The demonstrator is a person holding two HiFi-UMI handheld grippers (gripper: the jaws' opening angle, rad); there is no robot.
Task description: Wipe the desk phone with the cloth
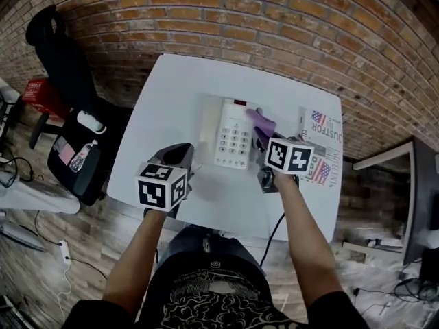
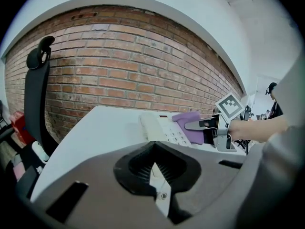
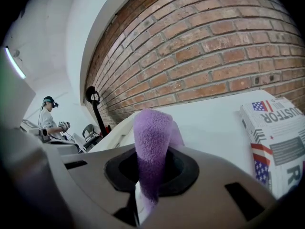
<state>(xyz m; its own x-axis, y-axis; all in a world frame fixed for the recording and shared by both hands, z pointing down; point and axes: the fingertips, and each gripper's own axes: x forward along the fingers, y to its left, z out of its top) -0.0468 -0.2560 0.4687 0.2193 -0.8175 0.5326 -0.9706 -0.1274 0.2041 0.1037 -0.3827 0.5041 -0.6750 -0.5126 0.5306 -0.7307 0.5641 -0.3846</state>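
on the white table (image 1: 159, 108) by a brick wall (image 1: 274, 19), right gripper (image 1: 259, 137) clamps cloth (image 1: 262, 121) at the phone (image 1: 233, 140), left gripper (image 1: 181, 153) seemingly closed.

The purple fleecy cloth (image 3: 151, 137) pinched in your right gripper (image 3: 148, 180) looks soft, with a short, nubby pile. Your white plastic desk phone (image 1: 230, 139) has a smooth moulded shell. Under it, the white table top (image 1: 164, 108) is smooth and matt. The right gripper's body is matt grey plastic, and so is your left gripper (image 2: 155, 171). The red brick wall (image 1: 288, 19) is rough, and the wooden plank floor (image 1: 89, 232) looks worn and dull.
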